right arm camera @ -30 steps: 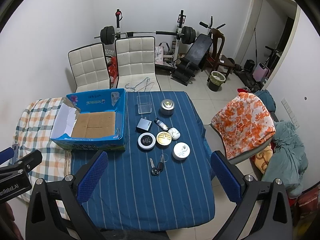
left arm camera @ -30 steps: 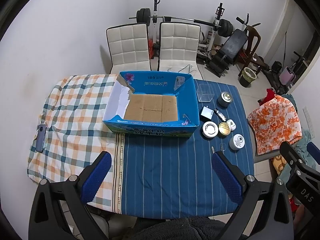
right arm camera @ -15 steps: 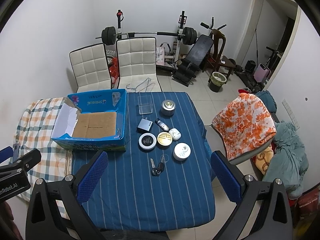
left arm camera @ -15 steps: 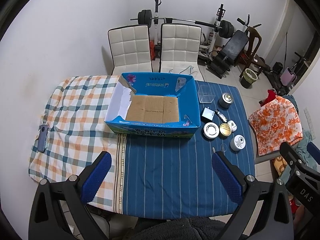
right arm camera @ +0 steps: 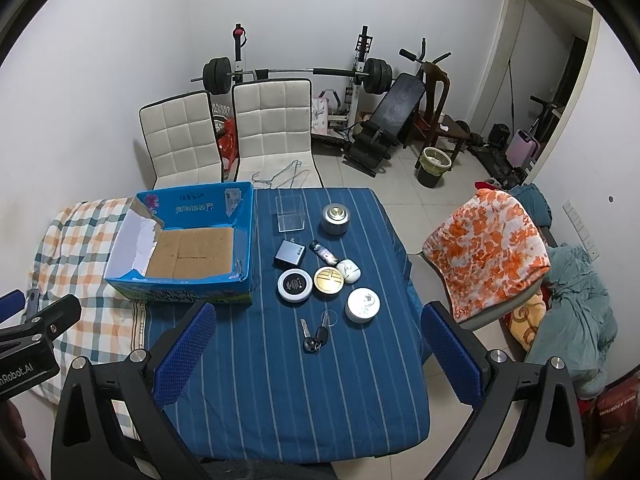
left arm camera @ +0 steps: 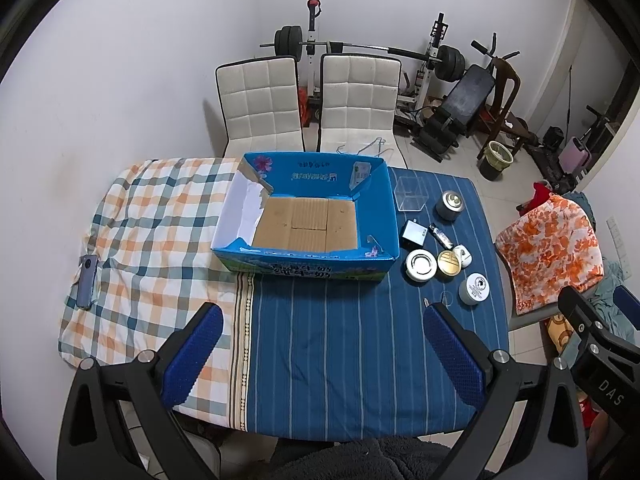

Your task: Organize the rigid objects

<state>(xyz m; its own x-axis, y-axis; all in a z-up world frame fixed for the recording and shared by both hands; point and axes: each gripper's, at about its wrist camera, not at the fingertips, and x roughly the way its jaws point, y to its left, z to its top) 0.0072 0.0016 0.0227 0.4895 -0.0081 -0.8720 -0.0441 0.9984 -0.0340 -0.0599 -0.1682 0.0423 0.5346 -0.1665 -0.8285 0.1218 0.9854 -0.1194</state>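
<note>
An open blue cardboard box (left arm camera: pixel 384 200) (right arm camera: pixel 246 236) stands empty on the table. To its right lie several small items: a clear plastic box (right arm camera: pixel 290 214), a grey round tin (right arm camera: pixel 335 220), a dark grey charger (right arm camera: pixel 289 255), a black-and-white round case (right arm camera: pixel 295 286), a gold tin (right arm camera: pixel 329 279), a white tin (right arm camera: pixel 362 304), a white earbud case (right arm camera: pixel 349 271) and keys (right arm camera: pixel 314 338). My left gripper (left arm camera: pixel 322 354) is open and empty, high over the table's near edge. My right gripper (right arm camera: pixel 316 354) is open and empty, above the keys' near side.
A blue striped cloth (right arm camera: pixel 288 392) and a checked cloth (left arm camera: pixel 152 232) cover the table. A phone (left arm camera: pixel 87 282) lies at the left edge. Two white chairs (left arm camera: pixel 304 100) stand behind. A chair with orange floral cloth (right arm camera: pixel 486 244) is at the right. Gym gear fills the back.
Both grippers have drifted slightly; the table and box sit a little lower and to the right in view. Nothing on the table moved. Both stay open.
</note>
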